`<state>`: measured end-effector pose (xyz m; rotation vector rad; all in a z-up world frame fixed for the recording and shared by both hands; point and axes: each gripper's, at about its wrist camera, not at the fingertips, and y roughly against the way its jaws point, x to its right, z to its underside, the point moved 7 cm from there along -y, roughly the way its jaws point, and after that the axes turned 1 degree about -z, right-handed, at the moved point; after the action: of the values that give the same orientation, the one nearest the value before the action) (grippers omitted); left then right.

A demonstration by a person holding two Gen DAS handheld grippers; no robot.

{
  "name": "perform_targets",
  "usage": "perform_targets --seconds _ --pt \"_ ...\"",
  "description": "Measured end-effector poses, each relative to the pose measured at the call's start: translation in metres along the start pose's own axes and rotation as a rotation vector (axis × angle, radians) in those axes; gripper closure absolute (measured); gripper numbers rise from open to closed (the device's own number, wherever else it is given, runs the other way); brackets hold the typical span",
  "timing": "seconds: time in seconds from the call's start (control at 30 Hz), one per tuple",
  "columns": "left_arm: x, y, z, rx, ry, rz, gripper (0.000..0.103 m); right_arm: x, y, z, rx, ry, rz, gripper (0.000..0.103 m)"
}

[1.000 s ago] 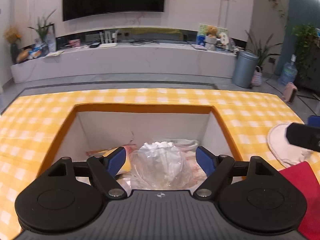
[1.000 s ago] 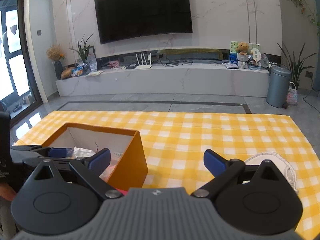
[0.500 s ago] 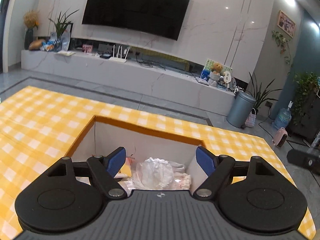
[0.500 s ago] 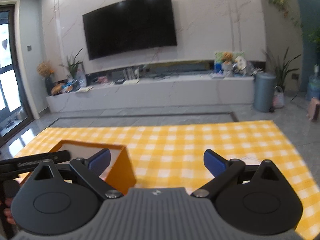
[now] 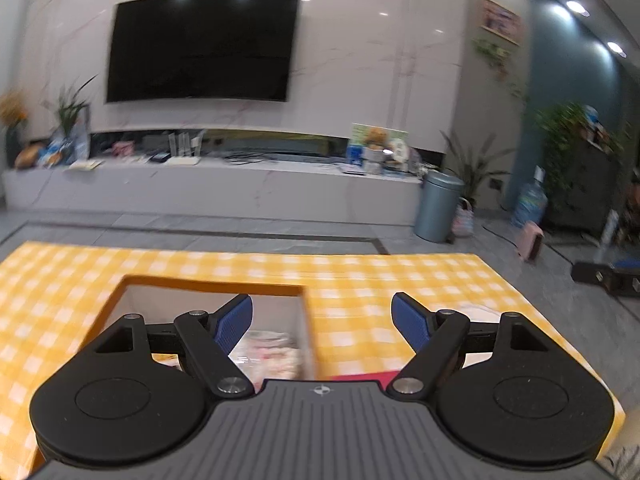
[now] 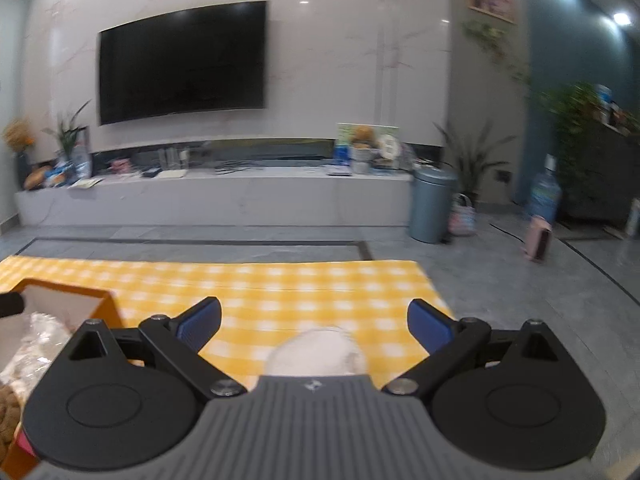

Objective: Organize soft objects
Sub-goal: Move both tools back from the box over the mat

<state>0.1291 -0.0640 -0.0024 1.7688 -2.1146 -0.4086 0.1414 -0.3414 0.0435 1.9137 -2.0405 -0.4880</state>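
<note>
Left gripper (image 5: 322,320), jaws spread and empty, has lifted off the orange box (image 5: 216,285); right gripper (image 6: 314,322), jaws wide, now frames the white pad (image 6: 320,350), likely next.

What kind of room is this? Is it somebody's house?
Most likely a home living room. A big black flat television hangs on the marble wall above a long white media shelf, leafy potted plants stand nearby, and a yellow checked tablecloth covers the table.
</note>
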Motion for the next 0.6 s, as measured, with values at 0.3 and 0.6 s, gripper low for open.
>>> perform_targets --seconds 0.3,0.6 --pt "0.072 -0.023 0.011 -0.091 -0.104 0.107 0.01 0.08 -0.015 0.029 -0.074 -0.228 0.04 0.005" --pt "0.182 -0.069 0.05 -0.224 -0.396 0.213 0.01 0.115 -0.034 0.053 -0.119 -0.383 0.089 0.005"
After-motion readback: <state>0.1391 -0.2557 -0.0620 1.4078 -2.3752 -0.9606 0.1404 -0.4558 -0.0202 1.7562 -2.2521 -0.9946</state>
